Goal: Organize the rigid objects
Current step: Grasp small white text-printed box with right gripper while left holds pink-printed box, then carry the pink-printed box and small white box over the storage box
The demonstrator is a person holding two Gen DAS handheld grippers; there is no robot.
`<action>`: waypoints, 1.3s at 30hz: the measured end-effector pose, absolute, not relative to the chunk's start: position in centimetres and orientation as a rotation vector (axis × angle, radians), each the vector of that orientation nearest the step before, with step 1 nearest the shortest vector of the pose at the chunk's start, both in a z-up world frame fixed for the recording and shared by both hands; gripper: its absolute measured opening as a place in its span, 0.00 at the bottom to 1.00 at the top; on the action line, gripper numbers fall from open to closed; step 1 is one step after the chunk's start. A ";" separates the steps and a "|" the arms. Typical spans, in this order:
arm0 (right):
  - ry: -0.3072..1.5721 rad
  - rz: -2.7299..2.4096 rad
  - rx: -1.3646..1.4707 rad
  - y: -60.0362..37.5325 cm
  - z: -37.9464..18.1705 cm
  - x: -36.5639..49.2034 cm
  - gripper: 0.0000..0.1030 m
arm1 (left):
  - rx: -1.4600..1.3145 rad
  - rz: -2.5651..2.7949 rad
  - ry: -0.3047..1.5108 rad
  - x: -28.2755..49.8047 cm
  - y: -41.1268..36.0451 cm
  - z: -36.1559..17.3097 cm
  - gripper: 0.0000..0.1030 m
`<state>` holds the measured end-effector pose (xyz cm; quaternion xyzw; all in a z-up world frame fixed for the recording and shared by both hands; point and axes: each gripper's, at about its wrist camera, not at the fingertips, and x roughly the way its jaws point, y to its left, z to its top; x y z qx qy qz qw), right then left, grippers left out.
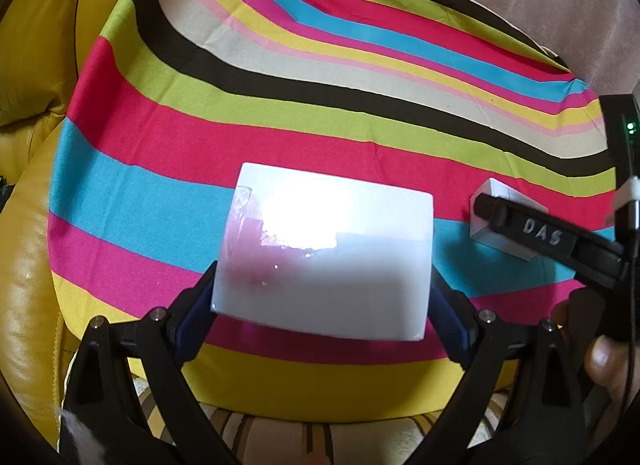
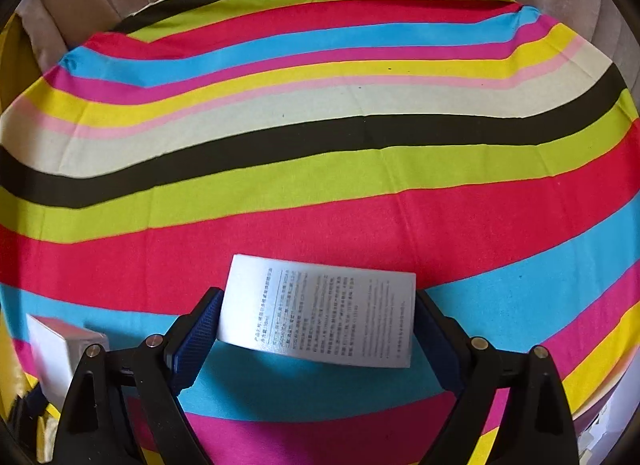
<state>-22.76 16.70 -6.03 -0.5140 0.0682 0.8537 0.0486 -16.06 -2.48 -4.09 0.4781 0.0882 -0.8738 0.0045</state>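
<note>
Blue ribbed pads (image 1: 196,317) of the left claw (image 1: 322,281), spread wide and seemingly pressed against both sides of the large glossy white cardboard box (image 1: 320,257). Hard to tell whether lifted or resting, with glare across the top face.

Over on the right claw (image 2: 318,299): spread just as wide around the small white box with fine printed text (image 2: 320,313), but apparently not clamped. Left pad right at the box edge, right pad just beside the other edge with a sliver of a gap. Lying flat on the blue band of the bright striped cloth (image 1: 200,125), so most likely just set down or about to be picked up.

To do this step well:
- Keep the left grip square on the big box.
- Avoid tilting it, and bring it down close alongside the small one without knocking it.
- Line up the edges before letting go.
- With the right, either draw straight back so neither pad drags the little box askew, or centre on it before squeezing.

Further out, both boxes near each other on the same blue and pink bands. Beyond the cloth, yellow leather sofa (image 1: 32,65) and a dull pink fabric behind.
</note>
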 end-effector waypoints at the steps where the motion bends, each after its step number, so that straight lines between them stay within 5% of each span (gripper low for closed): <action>1: 0.195 2.607 -1.565 16.6 -5.9 -22.6 0.88 | 1.495 -2.747 0.270 -16.0 -2.4 -4.0 0.92; 39: 0.263 2.596 -1.277 27.7 2.2 -8.4 0.87 | 1.555 -3.041 0.032 -11.2 9.7 1.6 0.92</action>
